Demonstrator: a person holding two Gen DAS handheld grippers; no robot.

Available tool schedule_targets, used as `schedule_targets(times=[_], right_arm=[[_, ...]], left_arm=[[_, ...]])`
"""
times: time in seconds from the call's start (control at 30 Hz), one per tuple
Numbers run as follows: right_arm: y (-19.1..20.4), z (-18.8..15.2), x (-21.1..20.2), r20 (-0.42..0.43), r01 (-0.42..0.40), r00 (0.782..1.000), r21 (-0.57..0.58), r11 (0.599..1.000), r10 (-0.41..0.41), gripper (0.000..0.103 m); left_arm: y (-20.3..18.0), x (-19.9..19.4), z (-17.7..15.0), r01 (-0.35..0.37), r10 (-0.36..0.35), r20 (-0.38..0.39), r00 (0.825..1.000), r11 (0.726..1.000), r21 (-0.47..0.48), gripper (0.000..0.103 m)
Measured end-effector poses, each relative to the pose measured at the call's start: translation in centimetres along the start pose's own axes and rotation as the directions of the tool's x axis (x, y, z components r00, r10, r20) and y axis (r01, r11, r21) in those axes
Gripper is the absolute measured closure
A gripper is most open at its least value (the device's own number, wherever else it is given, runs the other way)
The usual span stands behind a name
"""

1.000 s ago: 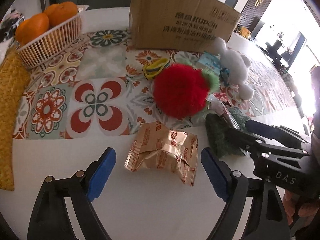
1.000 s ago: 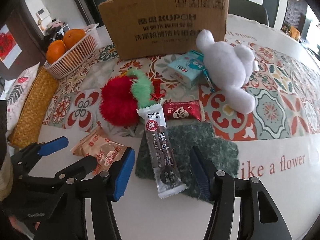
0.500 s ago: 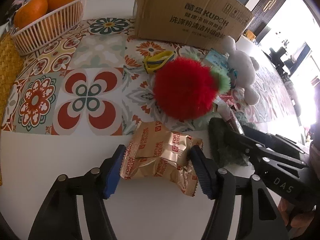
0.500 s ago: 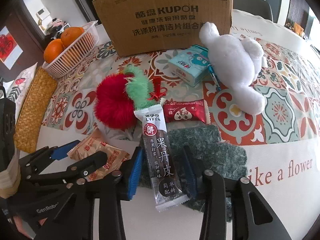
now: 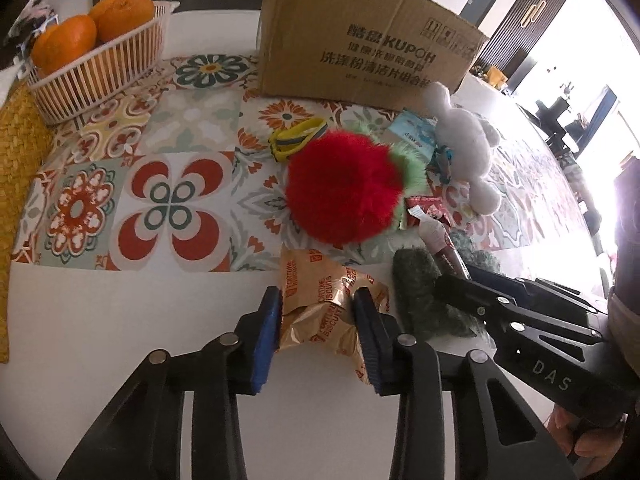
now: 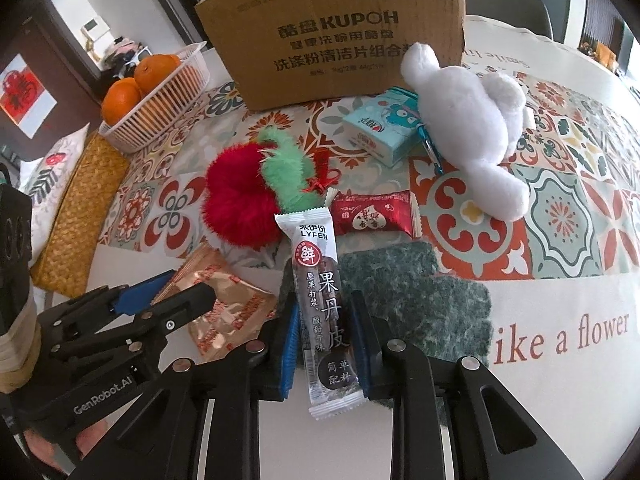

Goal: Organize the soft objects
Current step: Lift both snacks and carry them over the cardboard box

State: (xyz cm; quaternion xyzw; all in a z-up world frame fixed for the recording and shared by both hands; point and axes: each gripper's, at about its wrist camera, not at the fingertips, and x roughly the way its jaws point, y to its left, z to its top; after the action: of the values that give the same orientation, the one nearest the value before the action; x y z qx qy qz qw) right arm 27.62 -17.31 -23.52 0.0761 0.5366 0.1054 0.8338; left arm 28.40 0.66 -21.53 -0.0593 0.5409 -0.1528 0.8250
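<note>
My left gripper (image 5: 316, 320) is shut on a gold biscuit packet (image 5: 320, 304) lying on the white table. My right gripper (image 6: 325, 344) is shut on a long dark fruit-leather snack bar (image 6: 320, 300) that lies over a dark green fuzzy cloth (image 6: 420, 296). A red fluffy ball with green fuzz (image 5: 344, 184) sits just beyond both packets. A white plush toy (image 6: 464, 120) lies to the right near a blue tissue pack (image 6: 380, 128). A small red candy packet (image 6: 372, 216) lies behind the snack bar.
A cardboard box (image 6: 340, 28) stands at the back. A white basket of oranges (image 5: 96, 64) is at the back left, with a yellow woven mat (image 5: 16, 168) at the left edge. A yellow band (image 5: 296, 138) lies by the red ball.
Both grippers have moved forward and closed: the left on the gold biscuit packet, the right on the long snack bar.
</note>
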Motion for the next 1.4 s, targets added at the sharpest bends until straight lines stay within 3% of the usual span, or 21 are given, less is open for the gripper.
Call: schedule_targets(times=[0.6,1.0,1.4], right_arm=[[-0.1,0.3,-4.1,0.055,-0.070,0.996,-0.070,0.995,0.073,0.081],[-0.6,1.4,-7.5,0.109,-0.153,0.980,-0.119,0.981,0.166,0.084],[-0.6,4.4,-10.8,0.232,-0.128,0.961,-0.112,0.985,0.151,0.084]], left_arm=[[-2.8,-4.8,0.0,-0.069,0.067,0.134,0.989,0.998,0.009,0.072],[-5.6,-8.6,0.9,-0.090,0.092,0.253,0.963,0.996,-0.018,0.073],[-7.0,-11.2,3.8,-0.090,0.081,0.348,0.934,0.996,0.011,0.073]])
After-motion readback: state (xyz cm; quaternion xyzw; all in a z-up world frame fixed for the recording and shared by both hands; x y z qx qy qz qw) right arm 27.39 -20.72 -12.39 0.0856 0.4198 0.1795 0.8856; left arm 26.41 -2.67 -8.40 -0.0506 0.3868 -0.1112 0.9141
